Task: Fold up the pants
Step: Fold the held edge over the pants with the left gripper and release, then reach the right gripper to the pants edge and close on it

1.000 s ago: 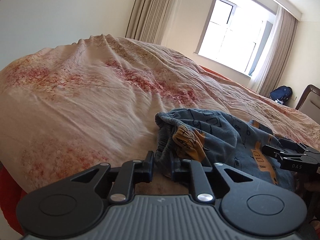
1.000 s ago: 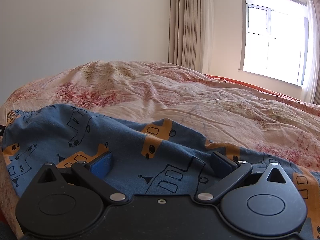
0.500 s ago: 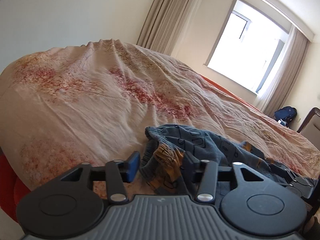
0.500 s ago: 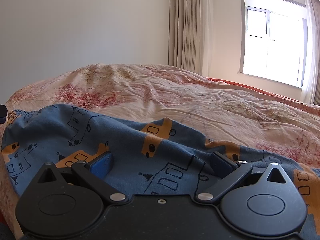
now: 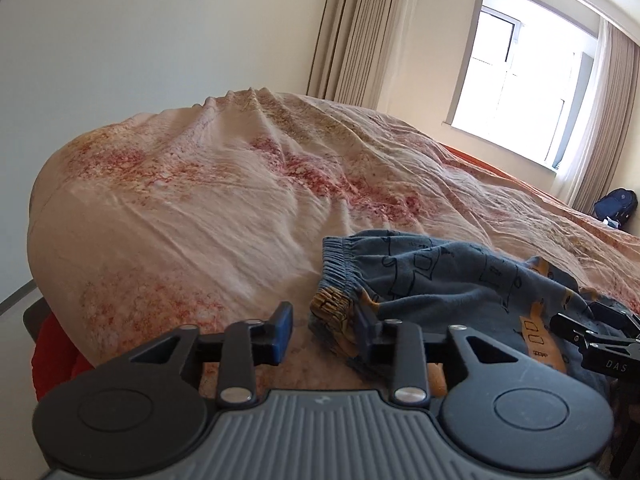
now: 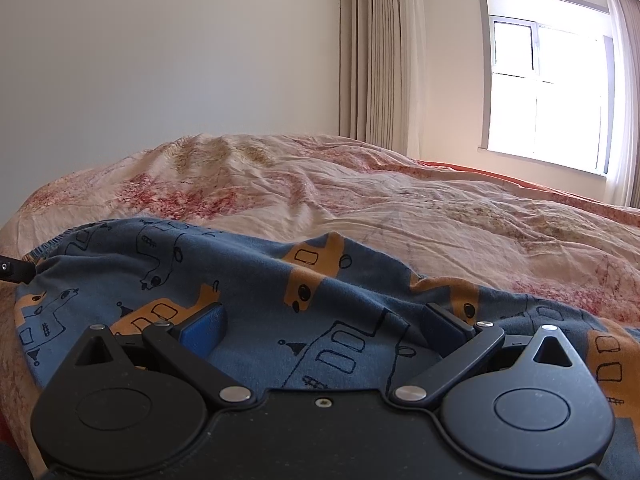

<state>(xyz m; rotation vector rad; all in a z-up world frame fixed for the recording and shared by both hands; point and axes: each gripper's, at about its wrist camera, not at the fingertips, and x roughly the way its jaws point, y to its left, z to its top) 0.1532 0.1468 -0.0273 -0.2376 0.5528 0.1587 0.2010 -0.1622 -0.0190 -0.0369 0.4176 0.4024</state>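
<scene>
Pants [image 5: 432, 272] lie bunched on bed [image 5: 200, 208] | left gripper [image 5: 324, 330] opening, waistband between its fingers, unclamped | right gripper [image 6: 320, 332] spread wide over fabric

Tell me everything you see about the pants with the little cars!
The pants are soft blue cloth with orange vehicles and dark line drawings. They lie bunched on the flowery bedspread, gathered elastic waistband showing. The left gripper is opening, cloth beside one pad. The right gripper is open, straddling the cloth.
</scene>
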